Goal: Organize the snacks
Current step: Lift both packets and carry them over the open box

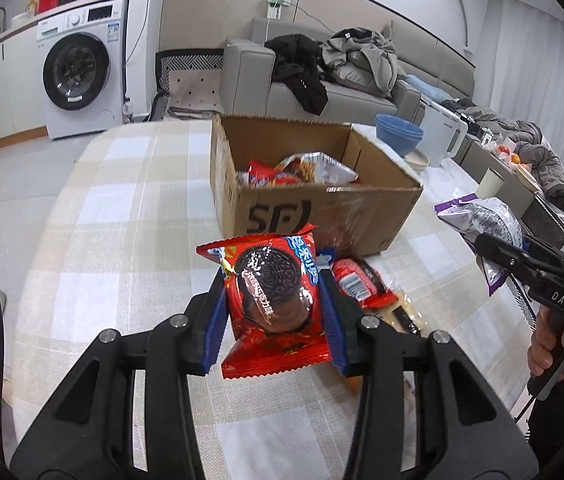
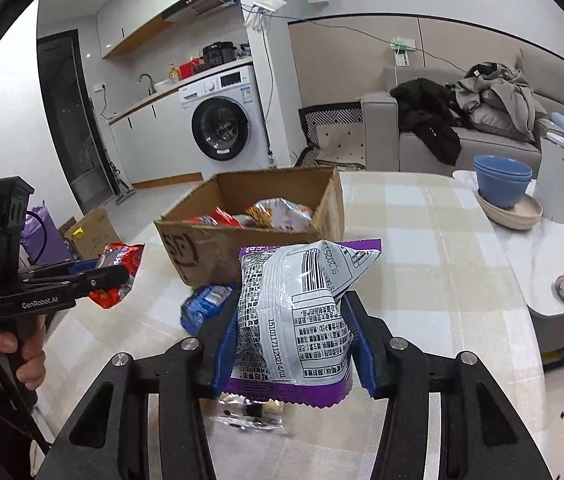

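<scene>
While the left gripper [image 1: 271, 300] clamps a red crinkly biscuit packet [image 1: 271, 292], an open brown cardboard box [image 1: 322, 208] sits beyond its fingertips. The right gripper [image 2: 294, 332] pinches a purple-and-silver foil snack bag [image 2: 302, 312].

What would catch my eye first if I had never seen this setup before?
Probably the two packets held up over the checked table: a red cookie packet pinched in the left gripper, and a purple and silver snack bag pinched in the right gripper. Just behind them stands an open cardboard box already holding several snacks.
</scene>
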`<state>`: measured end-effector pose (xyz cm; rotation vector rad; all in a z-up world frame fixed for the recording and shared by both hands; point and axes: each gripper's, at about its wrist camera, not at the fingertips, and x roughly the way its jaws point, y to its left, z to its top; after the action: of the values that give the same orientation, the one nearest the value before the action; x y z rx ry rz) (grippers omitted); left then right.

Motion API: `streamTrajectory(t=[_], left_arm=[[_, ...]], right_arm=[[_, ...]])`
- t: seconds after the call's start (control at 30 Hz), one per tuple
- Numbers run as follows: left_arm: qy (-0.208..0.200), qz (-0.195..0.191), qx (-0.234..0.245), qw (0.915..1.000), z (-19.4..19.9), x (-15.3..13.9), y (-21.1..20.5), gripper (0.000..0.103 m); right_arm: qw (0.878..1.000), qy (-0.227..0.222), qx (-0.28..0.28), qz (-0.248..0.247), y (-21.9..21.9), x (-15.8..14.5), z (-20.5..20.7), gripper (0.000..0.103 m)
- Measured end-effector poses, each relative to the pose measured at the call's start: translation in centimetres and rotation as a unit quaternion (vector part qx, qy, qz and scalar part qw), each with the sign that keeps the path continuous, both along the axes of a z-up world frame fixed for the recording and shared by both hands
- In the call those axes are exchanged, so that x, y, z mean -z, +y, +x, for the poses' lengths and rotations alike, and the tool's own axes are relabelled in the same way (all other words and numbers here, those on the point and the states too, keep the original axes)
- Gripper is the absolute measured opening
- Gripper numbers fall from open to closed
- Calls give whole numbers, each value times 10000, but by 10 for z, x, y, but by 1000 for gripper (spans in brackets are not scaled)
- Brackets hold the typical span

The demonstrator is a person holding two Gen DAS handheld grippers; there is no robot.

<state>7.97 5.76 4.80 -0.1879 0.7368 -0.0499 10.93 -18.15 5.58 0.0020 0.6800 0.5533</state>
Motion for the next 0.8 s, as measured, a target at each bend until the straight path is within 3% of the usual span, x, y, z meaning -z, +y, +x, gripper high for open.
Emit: streamTrajectory(t=[0.47,0.8], left_arm=[[-348,59,-119,9993,-16,-51,-2,39],[-430,105,-99,9990,-2,-73,2,39]], right_arm=[[9979,-378,-263,463,12,-54,-2,50],[9961,-510,-326,644,22,-73,10,50]])
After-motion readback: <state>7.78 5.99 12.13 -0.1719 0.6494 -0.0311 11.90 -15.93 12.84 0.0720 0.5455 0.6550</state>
